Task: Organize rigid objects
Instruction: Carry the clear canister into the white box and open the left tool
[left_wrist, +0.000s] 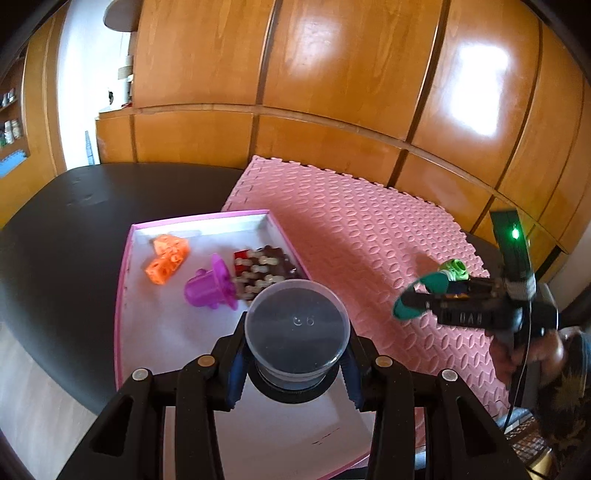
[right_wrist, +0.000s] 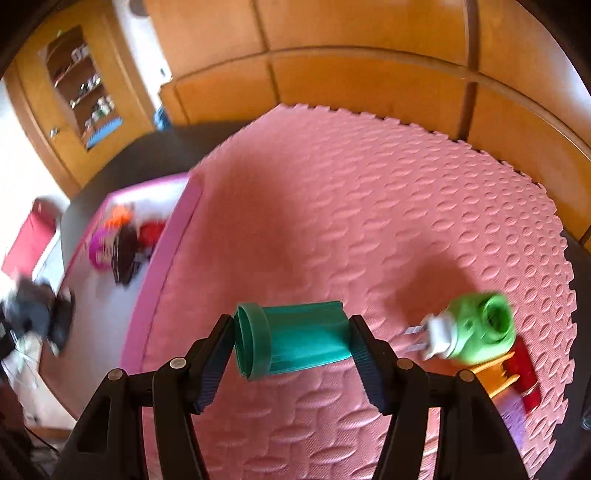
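Rigid objects sit in two groups: some already lie in the pink-rimmed tray (left_wrist: 123, 280), others wait on the pink foam mat (left_wrist: 354, 236) that covers the dark bench (left_wrist: 66, 229). My left gripper (left_wrist: 295, 350) has its jaws closed on a clear plastic cup (left_wrist: 297, 325), gripped by its sides with its base facing the camera, held above the near part of the tray. Beyond the cup, at about 11 o'clock from it, the tray holds a purple flanged piece (left_wrist: 208, 286), an orange lattice block (left_wrist: 168, 258) farther off at 10 o'clock, and a dark brown and red beaded block (left_wrist: 264, 269) at 12 o'clock, touching the purple piece. My right gripper (right_wrist: 291, 345) has its jaws closed on a teal cylinder (right_wrist: 295, 339), lying sideways between the pads, its rimmed end toward the left pad, held above the mat. At 3 o'clock from the cylinder a green plug-like piece (right_wrist: 476, 332) with white prongs rests on the mat, and just past it at 4 o'clock lie an orange piece (right_wrist: 495, 373) and a red piece (right_wrist: 524, 380), blurred. Seen from the left wrist, the right gripper hangs at 3 o'clock, well apart from the tray.
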